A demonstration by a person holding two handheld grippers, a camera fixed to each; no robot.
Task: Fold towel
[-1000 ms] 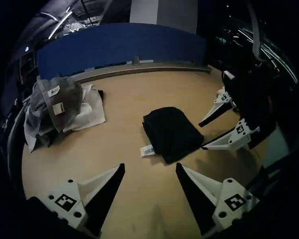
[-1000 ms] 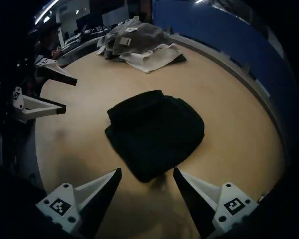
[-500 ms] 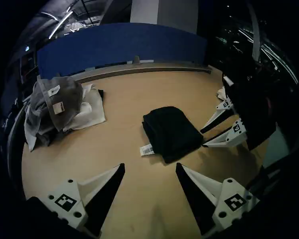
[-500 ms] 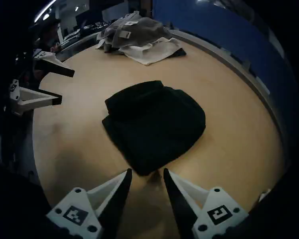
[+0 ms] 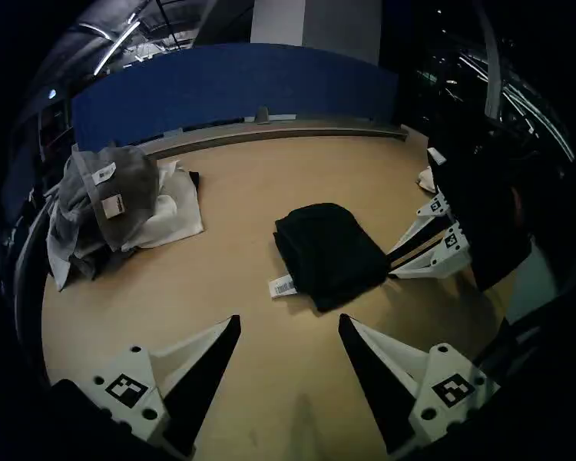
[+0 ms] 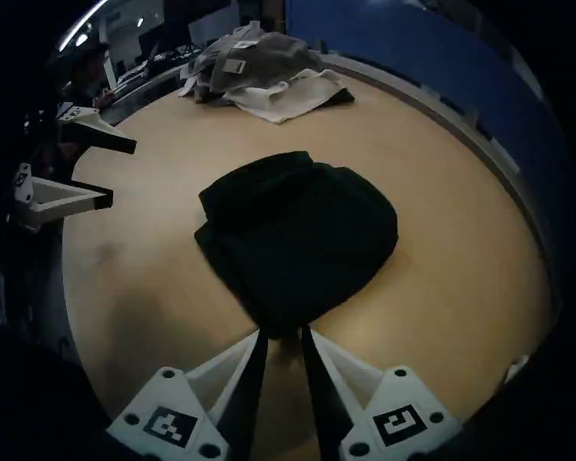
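- The black towel is lying folded into a thick pad near the middle of the counter, with a white tag sticking out at one edge.
- It is looking soft, limp and light, and is likely to sag and spill open if lifted by a single layer. I judge the best hold to be a pinch across all layers at a corner or along a folded edge.
- The right gripper is sitting with its jaws drawn nearly together at the towel's near corner. Whether they are actually pinching cloth I cannot tell.
- The left gripper is hovering over bare counter near the towel, its jaws spread wide and holding nothing.
- I am counting one black towel, one tag, two grippers, and one heap of grey and white cloths lying well apart from the towel. How many pieces are in the heap I cannot tell.
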